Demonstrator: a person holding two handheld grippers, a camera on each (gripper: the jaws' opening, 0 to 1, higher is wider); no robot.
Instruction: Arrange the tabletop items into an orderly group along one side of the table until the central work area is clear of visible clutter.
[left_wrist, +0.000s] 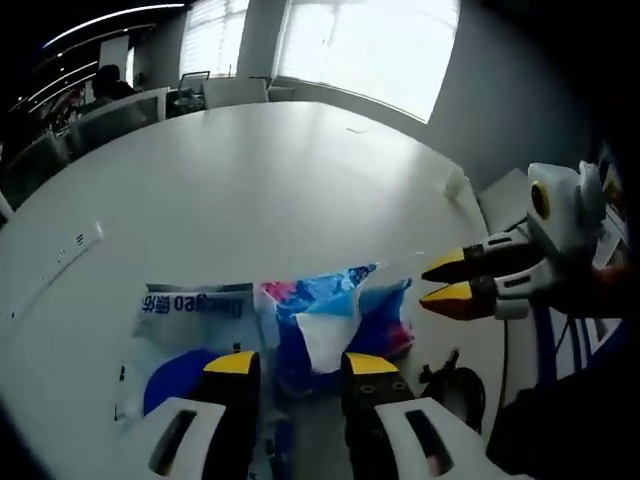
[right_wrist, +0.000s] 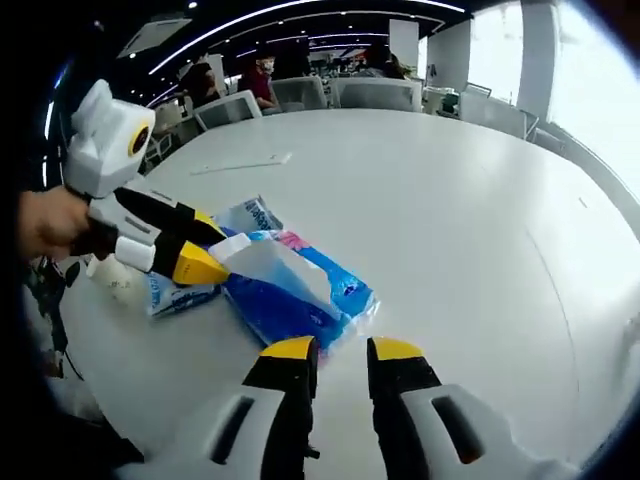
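A blue, pink and white plastic packet (left_wrist: 330, 325) (right_wrist: 290, 295) lies on the white round table (left_wrist: 300, 170) (right_wrist: 450, 200), near its edge. My left gripper (left_wrist: 301, 362) (right_wrist: 215, 248) is shut on the packet's white-topped end. A white packet with blue print (left_wrist: 190, 305) (right_wrist: 170, 292) lies flat partly under it, beside the left jaw. In the left gripper view my right gripper (left_wrist: 440, 284) comes in from the right, just past the blue packet's corner and apart from it. In its own view the right gripper (right_wrist: 343, 348) stands open with nothing between its fingers, just short of the blue packet.
A thin white strip (left_wrist: 60, 255) (right_wrist: 240, 163) lies farther out on the table. A small white object (left_wrist: 455, 183) sits at the far rim. White chairs (right_wrist: 300, 92) and seated people are beyond the table. A dark object (left_wrist: 452, 388) sits below the near edge.
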